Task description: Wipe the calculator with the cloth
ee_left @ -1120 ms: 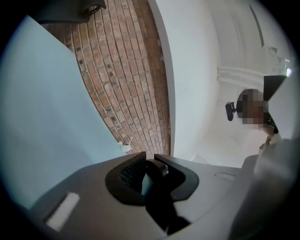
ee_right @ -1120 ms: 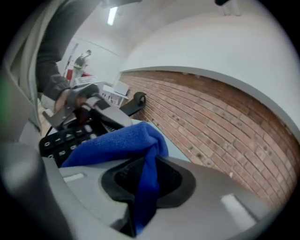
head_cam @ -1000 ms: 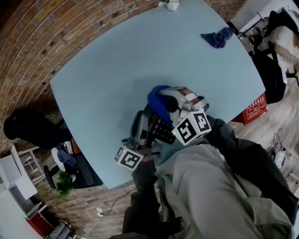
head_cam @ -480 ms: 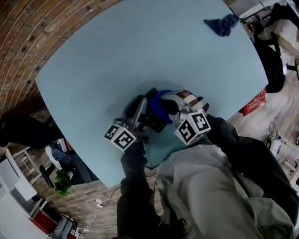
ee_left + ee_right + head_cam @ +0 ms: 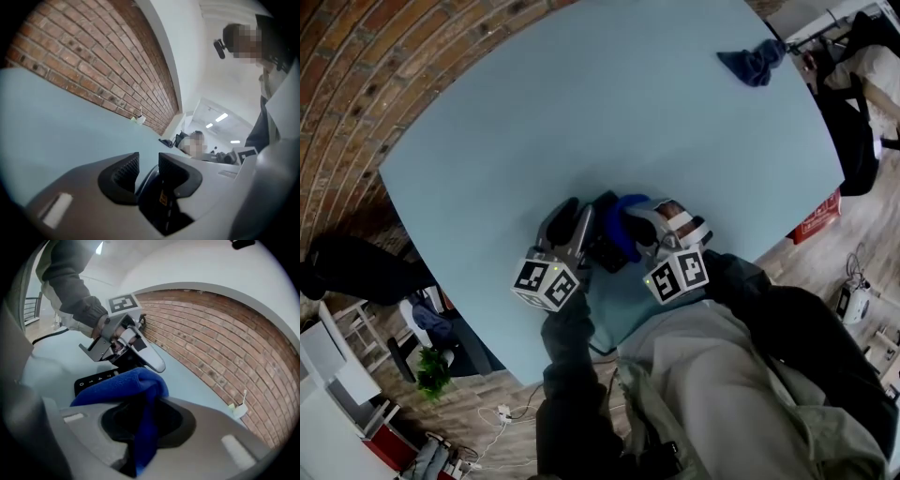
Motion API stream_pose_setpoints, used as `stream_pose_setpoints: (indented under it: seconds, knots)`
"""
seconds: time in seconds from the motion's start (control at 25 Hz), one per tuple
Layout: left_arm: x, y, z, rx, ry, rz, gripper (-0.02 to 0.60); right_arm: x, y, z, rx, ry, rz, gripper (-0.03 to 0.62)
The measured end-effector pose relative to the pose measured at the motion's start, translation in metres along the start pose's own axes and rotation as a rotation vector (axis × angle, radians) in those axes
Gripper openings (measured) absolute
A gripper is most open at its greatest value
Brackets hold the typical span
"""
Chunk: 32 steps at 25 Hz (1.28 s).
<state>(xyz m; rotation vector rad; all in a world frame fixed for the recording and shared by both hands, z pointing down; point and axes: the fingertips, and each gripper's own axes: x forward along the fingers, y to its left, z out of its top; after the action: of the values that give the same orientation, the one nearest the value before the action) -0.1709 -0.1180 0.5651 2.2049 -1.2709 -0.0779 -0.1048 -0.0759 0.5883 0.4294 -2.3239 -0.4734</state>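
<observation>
The black calculator [image 5: 607, 251] lies on the pale blue bench [image 5: 581, 103] near its 6 o'clock edge, close to the person. The blue cloth [image 5: 622, 217] is bunched at the calculator's 1 o'clock end, lying over its top. The right gripper [image 5: 143, 420], at the calculator's 3 o'clock, has its fingers clamped on the cloth. The left gripper [image 5: 148, 169], at 9 o'clock, has its fingers opening, with the calculator's dark edge low between them. A second dark cloth [image 5: 755, 64] lies well apart at the bench's 1 o'clock.

calculator [image 5: 96, 379] keys: white digits 0, 1, 4 in a row, at nine o'clock of the cloth [image 5: 129, 386]
red box [image 5: 817, 217]: white print, too small to read
</observation>
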Motion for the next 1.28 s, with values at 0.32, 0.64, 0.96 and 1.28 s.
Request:
stream_pose_setpoints:
  seconds: [0.32,0.64,0.96,1.28]
  knots:
    - [-0.037,0.015,0.04,0.222,-0.108,0.185,0.123,-0.017,-0.026,0.004,0.103,-0.082,-0.147,0.071]
    - [-0.136,-0.011,-0.012,-0.044,-0.246,0.432,0.13,-0.037,-0.05,-0.041,0.408,-0.098,-0.017,0.109]
    - [-0.154,-0.046,-0.046,-0.252,-0.366,0.457,0.13,-0.045,-0.018,0.03,0.091,-0.15,0.103,0.137]
    - [-0.152,-0.061,-0.046,-0.276,-0.404,0.405,0.097,-0.038,0.038,-0.026,0.173,0.262,0.492,0.042]
